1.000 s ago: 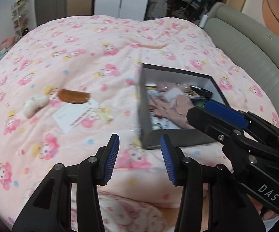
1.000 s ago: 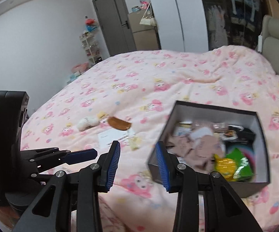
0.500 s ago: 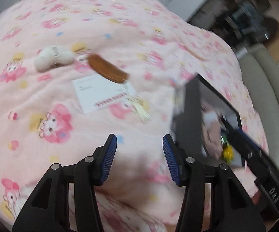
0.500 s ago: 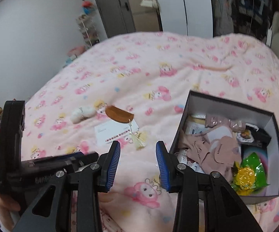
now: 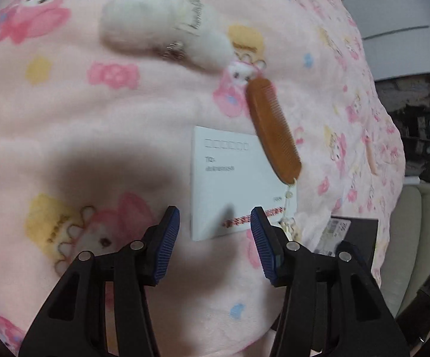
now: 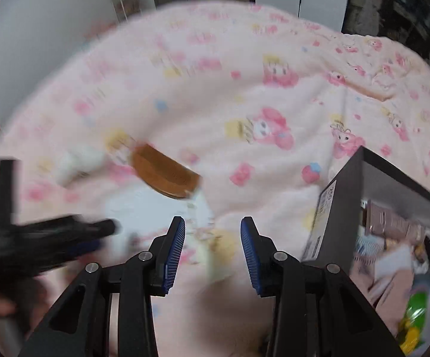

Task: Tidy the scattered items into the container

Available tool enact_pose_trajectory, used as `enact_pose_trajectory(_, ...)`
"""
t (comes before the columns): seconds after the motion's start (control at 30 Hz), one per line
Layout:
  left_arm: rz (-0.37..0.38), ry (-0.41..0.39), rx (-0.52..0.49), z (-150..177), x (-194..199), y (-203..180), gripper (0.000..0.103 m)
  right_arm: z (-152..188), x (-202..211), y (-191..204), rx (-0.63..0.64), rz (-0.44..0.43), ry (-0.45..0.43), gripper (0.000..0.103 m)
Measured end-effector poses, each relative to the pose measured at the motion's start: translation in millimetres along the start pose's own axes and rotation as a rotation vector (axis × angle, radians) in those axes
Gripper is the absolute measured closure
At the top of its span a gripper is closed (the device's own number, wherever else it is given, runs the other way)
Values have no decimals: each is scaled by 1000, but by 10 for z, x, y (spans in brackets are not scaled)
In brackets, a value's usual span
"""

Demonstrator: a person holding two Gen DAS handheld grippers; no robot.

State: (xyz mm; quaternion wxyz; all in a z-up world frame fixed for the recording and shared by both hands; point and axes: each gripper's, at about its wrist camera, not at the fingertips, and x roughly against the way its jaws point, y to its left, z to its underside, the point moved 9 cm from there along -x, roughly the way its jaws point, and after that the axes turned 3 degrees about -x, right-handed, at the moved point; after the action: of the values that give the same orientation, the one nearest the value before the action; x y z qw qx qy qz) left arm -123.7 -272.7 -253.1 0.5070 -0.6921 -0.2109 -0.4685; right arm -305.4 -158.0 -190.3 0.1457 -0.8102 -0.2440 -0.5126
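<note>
A bed covered with a pink cartoon-print blanket (image 5: pixel 101 136) is seen from two claw-mounted cameras, both angled steeply down.

In the left wrist view, the left claw (image 5: pixel 215 238) is spread, with nothing between its blue pads; its jaws have just been closing a little after opening. A white envelope (image 5: pixel 229 184) lies flat just ahead of the claw, its near edge falling within the gap between the jaws and toward the right-hand pad. A brown wooden comb (image 5: pixel 274 131) rests partly on the envelope's far right corner. Its long axis runs away from the claw, slanting from ahead-left down to the right, and a small tassel trails from its near end toward the right pad. A white fluffy plush toy (image 5: pixel 161 23) lies farther ahead and to the left, well beyond the comb. A corner of the black box (image 5: pixel 354 232), the container, is seen just right of the claw.

In the right wrist view, the right claw (image 6: pixel 212 250) is likewise spread and empty. The comb (image 6: pixel 167 175) lies ahead and left of it, while the left claw, blurred, is seen at far left beside the envelope. The left claw is judged nearer to the scattered items; the right claw is nearer the box.

Only the right view shows the box interior (image 6: pixel 393 238), already holding clothing and packets. Only the left view shows the envelope's print and the comb's teeth sharply.
</note>
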Motion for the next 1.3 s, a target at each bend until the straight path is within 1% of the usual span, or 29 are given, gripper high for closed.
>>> enact_pose_trajectory(0.03, -16, -56, -2, -35, 89, 7, 55, 7, -64, -23, -20, -7, 8, 68)
enact_pose_trajectory(0.07, -39, -114, -15, -76, 170, 7, 55, 5, -133, -26, -61, -47, 22, 68)
enact_pose_trajectory(0.1, -59, -155, -25, -112, 216, 10, 55, -1, -183, -22, -90, -76, 38, 68)
enact_pose_trajectory(0.13, -72, -172, -17, -136, 206, 34, 55, -11, -257, -8, -111, -94, 60, 68)
enact_pose_trajectory(0.17, -69, -151, 4, -140, 143, 63, 55, -24, -346, 10, -115, -92, 80, 68)
enact_pose_trajectory(0.2, -52, -107, 30, -123, 43, 101, 55, -39, -404, 34, -110, -85, 90, 68)
enact_pose_trajectory(0.23, -16, -43, 67, -84, -95, 133, 55, -62, -501, 43, -104, -68, 104, 68)
enact_pose_trajectory(0.27, 7, -9, 94, -58, -174, 150, 55, -75, -566, 39, -108, -58, 113, 68)
enact_pose_trajectory(0.3, 21, 1, 110, -48, -204, 153, 55, -95, -651, 26, -126, -52, 122, 68)
enact_pose_trajectory(0.37, 58, -20, 130, -48, -173, 142, 56, -127, -789, 0, -157, -48, 142, 68)
enact_pose_trajectory(0.4, 57, -38, 130, -54, -149, 140, 61, -128, -833, 0, -164, -50, 152, 68)
enact_pose_trajectory(0.47, 39, -50, 125, -51, -157, 147, 62, -104, -914, 40, -153, -66, 180, 68)
enact_pose_trajectory(0.5, 35, -39, 126, -42, -193, 147, 62, -95, -910, 74, -138, -82, 180, 68)
enact_pose_trajectory(0.53, 34, -30, 129, -44, -223, 148, 62, -80, -894, 113, -121, -101, 180, 67)
enact_pose_trajectory(0.57, 36, -24, 133, -38, -234, 116, 63, -39, -864, 181, -105, -146, 194, 68)
enact_pose_trajectory(0.6, 46, -16, 136, -30, -252, 99, 63, 22, -823, 260, -104, -209, 218, 70)
enact_pose_trajectory(0.63, 76, 6, 131, -26, -283, 24, 62, 64, -792, 300, -104, -236, 233, 73)
enact_pose_trajectory(0.67, 99, 27, 133, 8, -300, -12, 58, 130, -721, 349, -95, -254, 245, 75)
enact_pose_trajectory(0.73, 115, 21, 140, 30, -267, -16, 57, 202, -551, 370, -46, -224, 216, 75)
enact_pose_trajectory(0.83, 114, -16, 145, 35, -179, -28, 57, 247, -394, 354, -66, -255, 216, 75)
enact_pose_trajectory(0.9, 74, -48, 139, 24, -151, -16, 57, 210, -333, 320, -90, -252, 203, 75)
enact_pose_trajectory(0.97, 37, -76, 142, -38, -125, 38, 57, 138, -337, 309, -61, -199, 173, 75)
enact_pose_trajectory(1.03, 26, -58, 146, -64, -206, 112, 58, 57, -459, 288, -44, -185, 174, 75)
enact_pose_trajectory(1.1, 29, -28, 151, -68, -318, 104, 58, 86, -615, 349, -34, -207, 200, 75)
enact_pose_trajectory(1.13, 47, -12, 160, -66, -356, 100, 58, 147, -719, 376, -41, -221, 239, 76)
enact_pose_trajectory(1.17, 70, 0, 177, -65, -381, 102, 58, 178, -746, 384, -61, -236, 250, 77)
enact_pose_trajectory(1.2, 76, 3, 186, -68, -385, 110, 59, 189, -738, 382, -71, -242, 248, 77)
enact_pose_trajectory(1.23, 84, 0, 188, -74, -378, 106, 59, 194, -695, 372, -70, -244, 235, 79)
enact_pose_trajectory(1.3, 95, -4, 162, -76, -364, 49, 61, 221, -556, 312, -70, -251, 219, 81)
